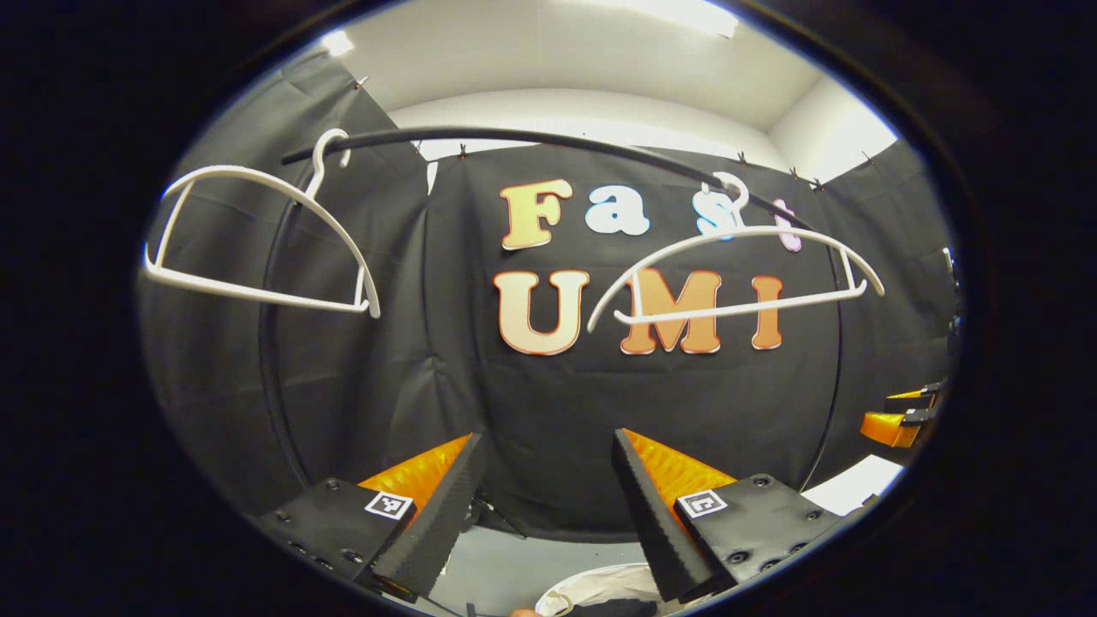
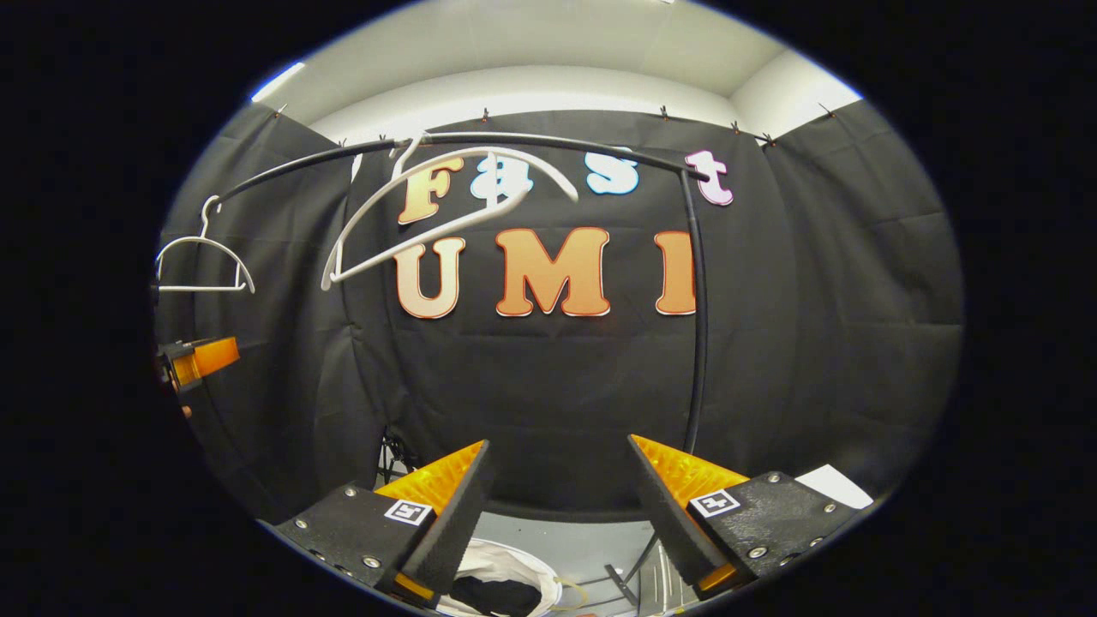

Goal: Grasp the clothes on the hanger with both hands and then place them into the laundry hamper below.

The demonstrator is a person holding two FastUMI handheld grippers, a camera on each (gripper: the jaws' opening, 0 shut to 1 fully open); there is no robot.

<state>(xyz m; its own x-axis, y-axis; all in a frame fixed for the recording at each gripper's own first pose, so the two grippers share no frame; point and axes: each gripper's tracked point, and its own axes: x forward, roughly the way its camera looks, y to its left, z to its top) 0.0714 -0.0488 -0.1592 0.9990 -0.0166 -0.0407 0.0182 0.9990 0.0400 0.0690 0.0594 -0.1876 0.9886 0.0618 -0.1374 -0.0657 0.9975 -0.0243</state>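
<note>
Two white hangers hang bare on the black rail: one at the left, one at the right. In the right gripper view they are the small far hanger and a nearer tilted one. Low down stands the white laundry hamper with dark clothes lying inside; its rim also shows between the left fingers. My left gripper is open, holds nothing, and stays above the hamper. My right gripper is open and holds nothing too.
The rack's upright post runs down just behind the right gripper, with its foot on the grey floor. A white sheet lies at the right. The other gripper shows at the far right and at the far left.
</note>
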